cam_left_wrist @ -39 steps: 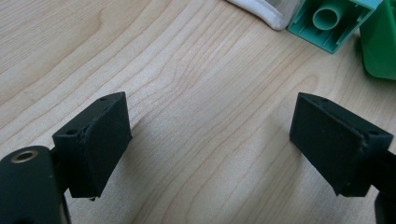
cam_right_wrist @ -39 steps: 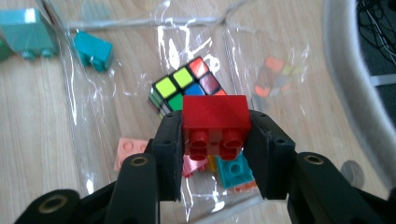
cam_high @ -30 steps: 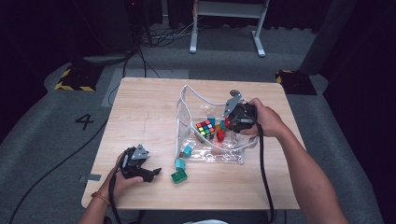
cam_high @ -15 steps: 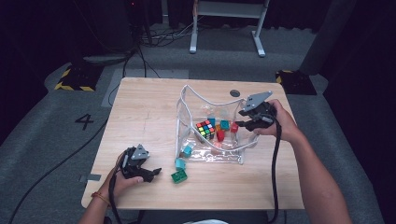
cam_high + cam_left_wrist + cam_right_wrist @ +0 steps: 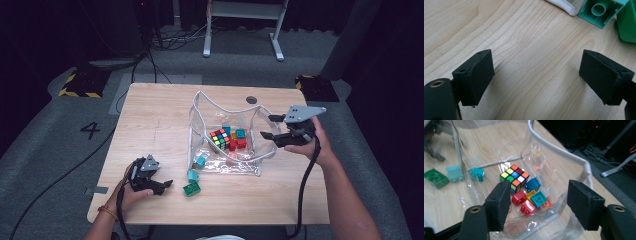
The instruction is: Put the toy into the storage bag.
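Both the left gripper (image 5: 167,184) and right gripper (image 5: 266,127) gape empty, the right's jaws just opened beside the crinkly clear plastic bag (image 5: 200,117) of glossy studded blocks (image 5: 239,138).

Bare wood ahead of left gripper (image 5: 165,185), green brick (image 5: 191,189) and teal brick (image 5: 193,174) at two o'clock, clear bag (image 5: 200,107) wall beyond.

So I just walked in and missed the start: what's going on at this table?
A person is packing toy bricks into a clear plastic bag. The bag already holds a puzzle cube and several coloured bricks. The right gripper sits at the bag's right edge; its jaws have just been opening and hold nothing. The left gripper rests open on the table, pointing at a green brick and a light blue brick outside the bag.
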`<state>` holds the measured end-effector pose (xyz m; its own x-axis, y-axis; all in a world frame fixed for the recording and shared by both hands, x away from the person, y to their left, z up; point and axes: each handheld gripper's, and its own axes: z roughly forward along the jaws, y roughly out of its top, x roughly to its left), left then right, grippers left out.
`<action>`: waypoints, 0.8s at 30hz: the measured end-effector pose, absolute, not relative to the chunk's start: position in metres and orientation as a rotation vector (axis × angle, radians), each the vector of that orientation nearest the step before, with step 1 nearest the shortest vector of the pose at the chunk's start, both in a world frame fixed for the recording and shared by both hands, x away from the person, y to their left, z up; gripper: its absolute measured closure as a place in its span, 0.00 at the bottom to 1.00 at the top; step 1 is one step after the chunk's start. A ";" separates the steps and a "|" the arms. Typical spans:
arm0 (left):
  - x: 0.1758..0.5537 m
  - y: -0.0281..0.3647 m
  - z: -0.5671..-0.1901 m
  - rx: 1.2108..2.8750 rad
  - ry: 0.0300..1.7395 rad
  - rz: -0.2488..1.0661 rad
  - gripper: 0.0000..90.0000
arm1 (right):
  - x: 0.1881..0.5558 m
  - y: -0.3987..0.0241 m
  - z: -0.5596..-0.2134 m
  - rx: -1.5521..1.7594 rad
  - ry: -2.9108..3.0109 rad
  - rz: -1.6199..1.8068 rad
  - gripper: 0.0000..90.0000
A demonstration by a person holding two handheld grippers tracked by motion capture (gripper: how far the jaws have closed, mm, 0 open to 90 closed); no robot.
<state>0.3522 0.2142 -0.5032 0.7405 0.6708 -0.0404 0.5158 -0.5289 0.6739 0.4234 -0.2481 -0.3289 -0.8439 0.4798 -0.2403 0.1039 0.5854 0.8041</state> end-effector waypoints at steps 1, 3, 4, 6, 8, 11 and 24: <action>0.352 0.214 -0.503 2.253 0.889 0.293 0.14 | 0.416 -0.257 -0.328 0.497 2.344 1.205 0.37; 0.352 0.214 -0.503 2.252 0.889 0.293 0.14 | 0.409 -0.265 -0.328 0.520 2.324 1.231 0.37; 0.352 0.214 -0.503 2.252 0.889 0.294 0.14 | 0.409 -0.265 -0.328 0.520 2.324 1.231 0.37; 0.352 0.214 -0.503 2.252 0.889 0.294 0.14 | 0.403 -0.272 -0.329 0.542 2.291 1.267 0.37; 0.352 0.214 -0.503 2.251 0.890 0.294 0.14 | 0.397 -0.281 -0.330 0.569 2.259 1.298 0.36; 0.352 0.214 -0.503 2.252 0.889 0.294 0.14 | 0.390 -0.294 -0.330 0.595 2.229 1.342 0.36; 0.353 0.214 -0.503 2.259 0.881 0.301 0.14 | 0.373 -0.313 -0.369 0.655 2.246 1.303 0.35</action>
